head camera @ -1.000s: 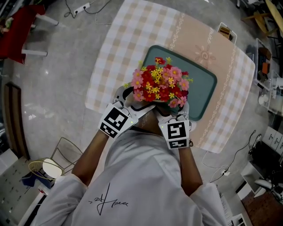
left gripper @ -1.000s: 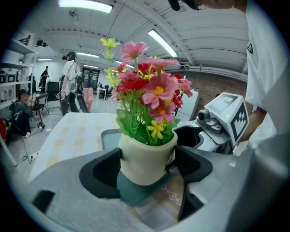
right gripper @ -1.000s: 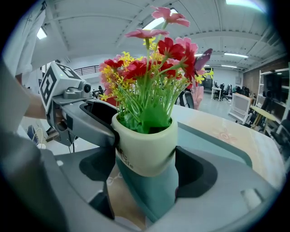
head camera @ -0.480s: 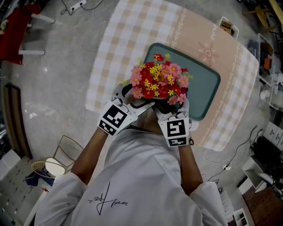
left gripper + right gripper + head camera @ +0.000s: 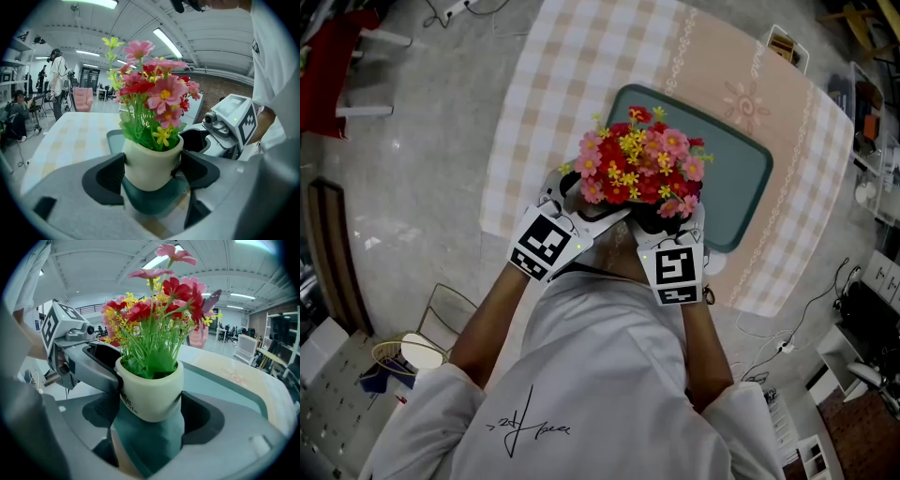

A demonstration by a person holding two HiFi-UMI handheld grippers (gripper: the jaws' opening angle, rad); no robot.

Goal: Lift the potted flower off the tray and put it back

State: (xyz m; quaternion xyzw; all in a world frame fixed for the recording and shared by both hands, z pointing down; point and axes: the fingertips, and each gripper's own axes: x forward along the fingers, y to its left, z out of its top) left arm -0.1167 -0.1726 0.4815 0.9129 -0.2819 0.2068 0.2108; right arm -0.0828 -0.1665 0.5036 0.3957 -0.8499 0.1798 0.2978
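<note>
Potted flower (image 5: 639, 169) between jaws of left gripper (image 5: 153, 172) and right gripper (image 5: 149, 406)

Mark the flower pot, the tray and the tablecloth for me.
flower pot (image 5: 152, 166), left gripper view, cream front wall.
tray (image 5: 739, 178), head view, bare teal floor near its right end.
tablecloth (image 5: 551, 86), head view, checked left part.

Left forearm (image 5: 492, 314) and right forearm (image 5: 698, 342) both reach forward from the torso, bare below white sleeves, converging.

Left gripper (image 5: 579, 211) and right gripper (image 5: 677, 223) sit close, side by side, angled toward each other. Marker cubes (image 5: 546, 246) face up.

Left jaws press on both sides of the pot (image 5: 152, 161). Right jaws clamp the same pot.
</note>
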